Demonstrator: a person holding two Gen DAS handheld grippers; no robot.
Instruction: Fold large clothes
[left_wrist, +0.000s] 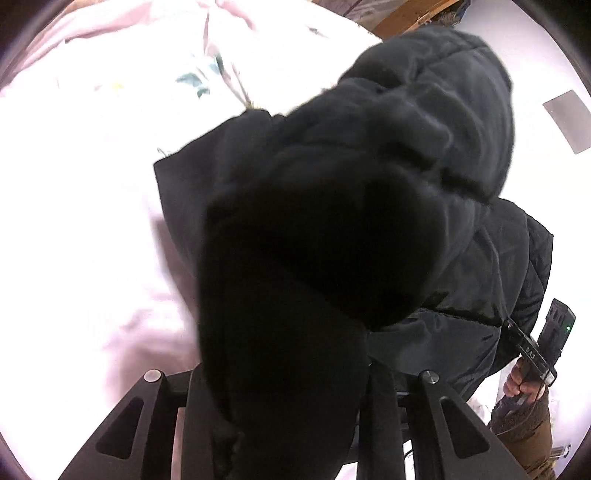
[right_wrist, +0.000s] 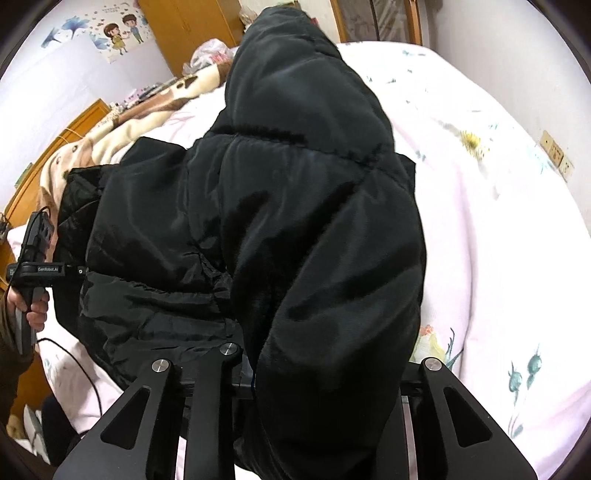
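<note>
A large black padded jacket (left_wrist: 388, 155) lies bunched on a pale pink floral bedspread (left_wrist: 74, 184). In the left wrist view a thick fold of it fills the space between my left gripper's fingers (left_wrist: 384, 424) and hides the fingertips; the gripper is shut on that fold. In the right wrist view the jacket (right_wrist: 295, 184) runs away from me, and a sleeve or edge passes between my right gripper's fingers (right_wrist: 210, 424), which are shut on it. The right gripper's body shows in the left wrist view (left_wrist: 546, 343). The left gripper's body shows in the right wrist view (right_wrist: 37, 266).
A brown and cream blanket (right_wrist: 122, 122) lies on the bed's far left side. Wooden furniture (right_wrist: 192, 22) stands behind it. A wall with sockets (right_wrist: 557, 155) borders the bed on the right. A black cable (right_wrist: 85, 369) trails over the bed edge at the left.
</note>
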